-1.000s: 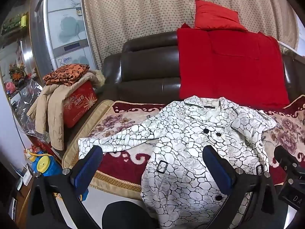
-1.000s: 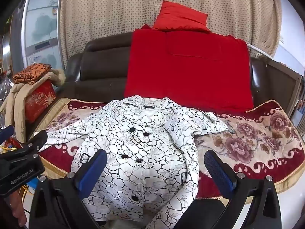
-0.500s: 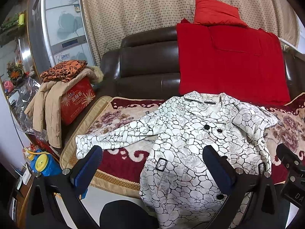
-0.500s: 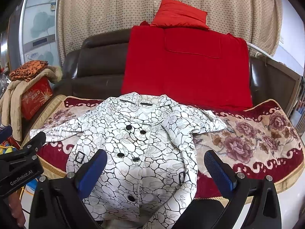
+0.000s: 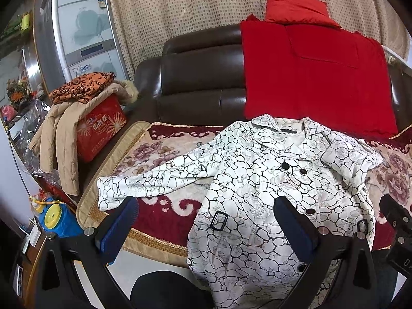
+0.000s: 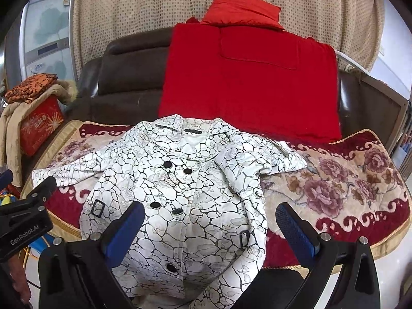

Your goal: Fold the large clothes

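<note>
A white coat with a black crackle print and black buttons (image 5: pixel 257 190) (image 6: pixel 180 188) lies face up on the sofa seat, collar toward the backrest, hem hanging over the front edge. One sleeve (image 5: pixel 154 180) stretches out to the left; the other is bunched at the right (image 6: pixel 278 159). My left gripper (image 5: pixel 206 229) hovers open in front of the coat's lower left part, holding nothing. My right gripper (image 6: pixel 208 231) also stands open, over the coat's lower half, with nothing between its blue pads (image 6: pixel 296 229).
A dark leather sofa (image 5: pixel 200 77) carries a floral seat cover (image 6: pixel 347 180), a red blanket (image 6: pixel 247 82) and a red cushion (image 6: pixel 239 7). At the left stand a red box (image 5: pixel 103 128) with a beige jacket and an orange cloth, and a blue and yellow toy (image 5: pixel 56 219).
Both views have closed in slightly on the coat, which sits lower and larger in frame. Both grippers stay open; the coat has not moved.
</note>
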